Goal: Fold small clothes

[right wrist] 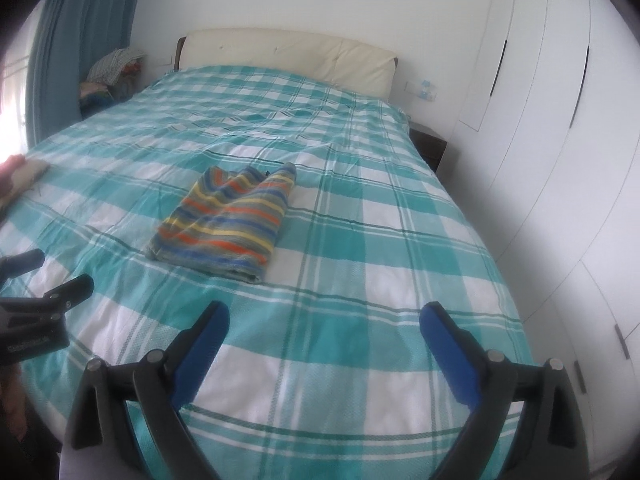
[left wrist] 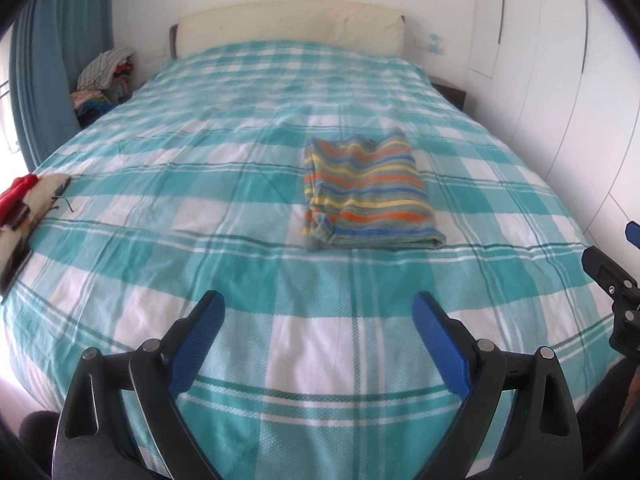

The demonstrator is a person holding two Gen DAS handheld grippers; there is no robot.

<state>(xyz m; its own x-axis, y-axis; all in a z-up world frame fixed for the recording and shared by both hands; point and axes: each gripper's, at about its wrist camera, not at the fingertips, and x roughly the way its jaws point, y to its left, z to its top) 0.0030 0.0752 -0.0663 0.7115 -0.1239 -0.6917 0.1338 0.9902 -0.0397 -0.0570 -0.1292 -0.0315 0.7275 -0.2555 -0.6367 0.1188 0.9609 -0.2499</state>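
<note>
Striped knit: orange, yellow, blue and grey bands are running across the small striped garment (left wrist: pixel 370 190), which is lying already folded into a compact rectangle near the middle of the bed (left wrist: pixel 160 168), on the teal-and-white checked bedspread (left wrist: pixel 320 344).
Step in hand: we are judging this piece as good as finished; we are pausing between garments rather than working a fold.
Left gripper (left wrist: pixel 318 312): we are holding its blue-padded fingers (left wrist: pixel 200 344) wide apart, gripping nothing and touching nothing, hovering above the near edge of the bed, well short of the garment.
Right gripper (right wrist: pixel 324 320): its fingers (right wrist: pixel 448 352) are spread just as wide, empty too, with the folded garment (right wrist: pixel 230 222) ahead and to the left.
Next piece: a red-and-white cloth item (left wrist: pixel 24 204) is lying at the bed's far-left edge; we cannot tell what kind of clothing it is.
Next move: we are expecting to either set the striped piece aside or reach left for the next item, which calls for swinging the left gripper across and pinching a single edge of fabric cleanly.
Clothes pile (left wrist: pixel 106 80): it is sitting beside the headboard (left wrist: pixel 288 24), apart from our work.
</note>
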